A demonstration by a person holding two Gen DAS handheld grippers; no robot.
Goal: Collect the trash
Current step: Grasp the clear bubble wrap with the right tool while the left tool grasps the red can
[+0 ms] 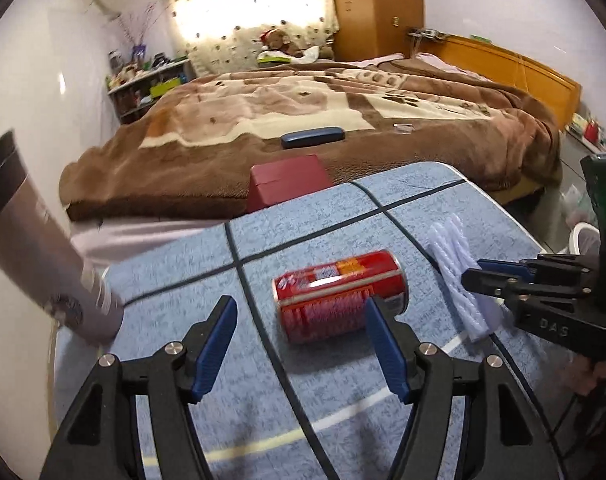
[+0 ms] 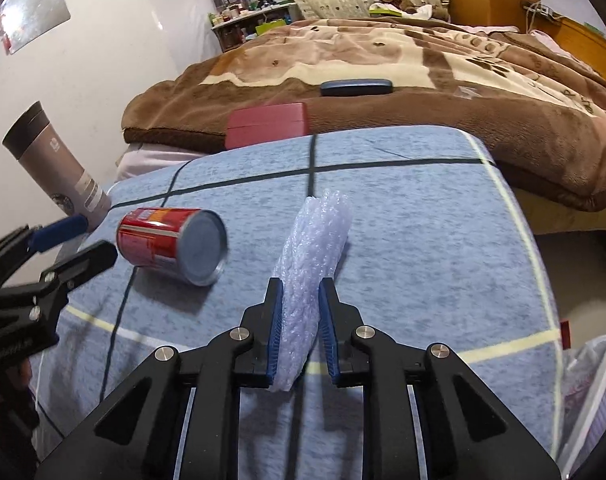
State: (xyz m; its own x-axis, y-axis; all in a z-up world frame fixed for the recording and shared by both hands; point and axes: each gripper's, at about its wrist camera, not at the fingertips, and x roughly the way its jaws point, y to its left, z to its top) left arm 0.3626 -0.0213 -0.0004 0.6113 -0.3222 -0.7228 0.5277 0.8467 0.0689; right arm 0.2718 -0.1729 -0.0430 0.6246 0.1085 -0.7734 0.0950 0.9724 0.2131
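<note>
A red can [image 1: 339, 296] is seen lying on its side on the blue worktop [image 2: 423, 220], long axis crosswise, just ahead of the wide-spread left hand-held gripper [image 1: 303, 344]. A folded strip of bubble wrap [image 2: 311, 264] is clasped by the narrowed right hand-held gripper [image 2: 301, 320], beside the can.

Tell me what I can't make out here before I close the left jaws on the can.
- Red can: label blurred in the left wrist view; its top end faces away in the right wrist view.
- Bubble wrap: near end hidden between the right gripper pads.
- Tumbler: top cut off by the left wrist frame edge.
- Trash bin: only a white rim shows behind the right gripper.
</note>
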